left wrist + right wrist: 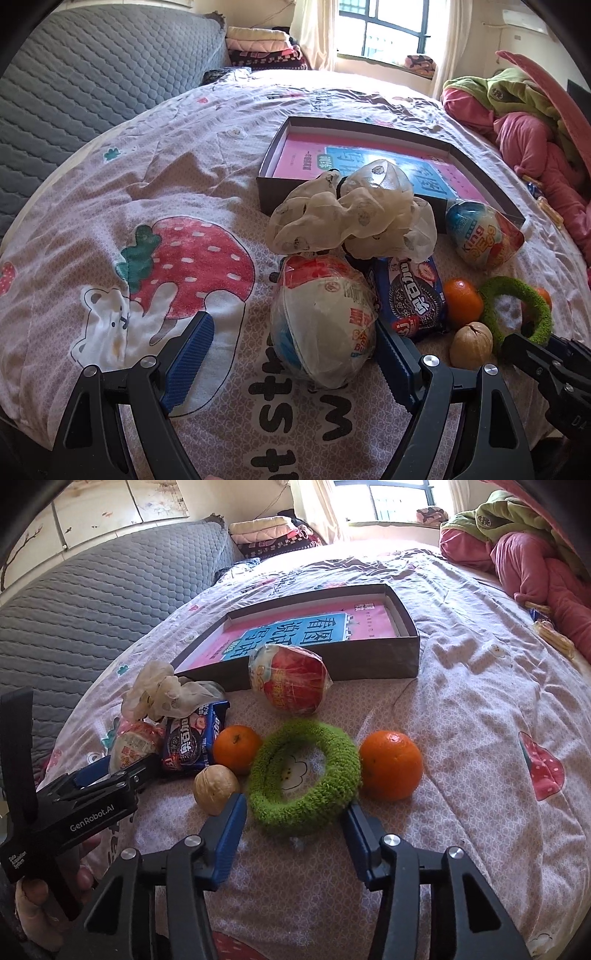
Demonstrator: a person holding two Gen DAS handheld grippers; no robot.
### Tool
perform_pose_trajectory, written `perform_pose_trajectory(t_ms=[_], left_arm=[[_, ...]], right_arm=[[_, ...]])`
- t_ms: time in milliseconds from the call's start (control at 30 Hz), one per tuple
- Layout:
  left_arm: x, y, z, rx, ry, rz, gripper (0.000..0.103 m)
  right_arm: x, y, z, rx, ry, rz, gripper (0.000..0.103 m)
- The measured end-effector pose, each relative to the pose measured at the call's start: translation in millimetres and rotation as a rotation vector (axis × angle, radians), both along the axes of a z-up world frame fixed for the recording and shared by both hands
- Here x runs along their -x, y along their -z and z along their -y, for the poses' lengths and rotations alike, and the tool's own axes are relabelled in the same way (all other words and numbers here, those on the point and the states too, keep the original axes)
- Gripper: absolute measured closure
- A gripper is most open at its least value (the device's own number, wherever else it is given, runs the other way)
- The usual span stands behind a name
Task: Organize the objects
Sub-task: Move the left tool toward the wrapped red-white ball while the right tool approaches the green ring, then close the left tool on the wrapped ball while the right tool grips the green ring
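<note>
A shallow dark box [280, 188] [369, 657] with a pink book inside lies on the bed. My left gripper [295, 339] is open, its right finger beside a wrapped toy egg [325, 321] [133, 744]. A cream scrunchie [351, 218] [162, 690] lies on a blue cookie pack [413, 299] [192, 744]. A second toy egg [480, 236] [290, 679] leans by the box. My right gripper [295, 812] is open around the near edge of a green ring [304, 775] [517, 310]. Two oranges [238, 747] [391, 764] and a walnut [216, 784] [471, 345] lie beside it.
The bedspread [184, 258] has strawberry prints. A grey quilted headboard [92, 74] stands at the left. Pink and green bedding [524, 122] [517, 554] is piled at the right, with small snack packs [550, 631] near it. Folded blankets [266, 48] sit by the window.
</note>
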State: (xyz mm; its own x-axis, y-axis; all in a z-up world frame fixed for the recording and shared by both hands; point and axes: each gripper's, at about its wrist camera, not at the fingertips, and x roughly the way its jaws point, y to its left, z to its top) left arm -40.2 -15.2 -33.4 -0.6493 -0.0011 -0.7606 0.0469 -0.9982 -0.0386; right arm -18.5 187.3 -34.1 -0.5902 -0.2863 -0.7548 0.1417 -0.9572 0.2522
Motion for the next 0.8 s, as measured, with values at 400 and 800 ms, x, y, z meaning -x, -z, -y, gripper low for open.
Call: perform_pose_trajectory(t_ms=[400, 800], left_arm=[[22, 5, 2, -0.082, -0.014, 0.039, 0.048], [12, -4, 11, -0.174, 0.015, 0.018, 0.051]], right_arm=[[11, -10, 6, 0.02, 0.018, -0.11, 0.08], [11, -19, 11, 0.017, -0.009, -0.188, 0.085]])
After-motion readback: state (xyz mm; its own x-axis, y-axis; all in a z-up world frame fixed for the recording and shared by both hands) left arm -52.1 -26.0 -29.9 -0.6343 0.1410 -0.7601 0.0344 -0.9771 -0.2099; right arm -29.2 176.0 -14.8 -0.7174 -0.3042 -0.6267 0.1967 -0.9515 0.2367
